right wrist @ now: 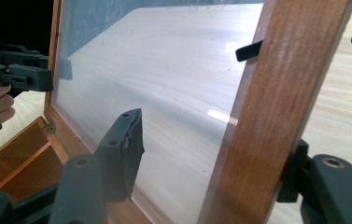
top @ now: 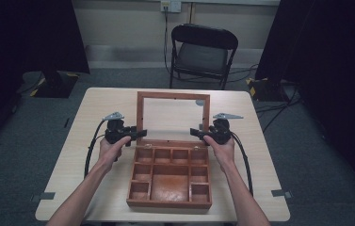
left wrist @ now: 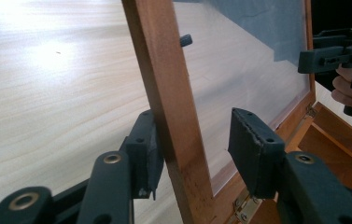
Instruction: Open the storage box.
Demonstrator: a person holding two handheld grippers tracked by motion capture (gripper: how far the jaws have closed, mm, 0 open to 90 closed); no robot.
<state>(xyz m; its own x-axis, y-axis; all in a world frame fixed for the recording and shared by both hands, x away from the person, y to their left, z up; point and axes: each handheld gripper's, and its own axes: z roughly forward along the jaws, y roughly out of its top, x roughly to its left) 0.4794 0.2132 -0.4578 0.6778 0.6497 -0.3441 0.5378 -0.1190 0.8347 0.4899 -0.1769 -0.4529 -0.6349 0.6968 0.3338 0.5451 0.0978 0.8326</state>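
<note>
The lid (top: 173,96) stood raised; your left tool (left wrist: 197,144) and right tool (right wrist: 215,154) straddled its side rails, jaws wide. You needed matched, level grips.

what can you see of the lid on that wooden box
The lid is a reddish-brown wooden frame around a clear pane, hinged to the back of the wooden box with small brass hinges. It stands open, about upright. The left tool straddles one side rail and the right tool the other, jaws apart, one pad against each rail.
</note>
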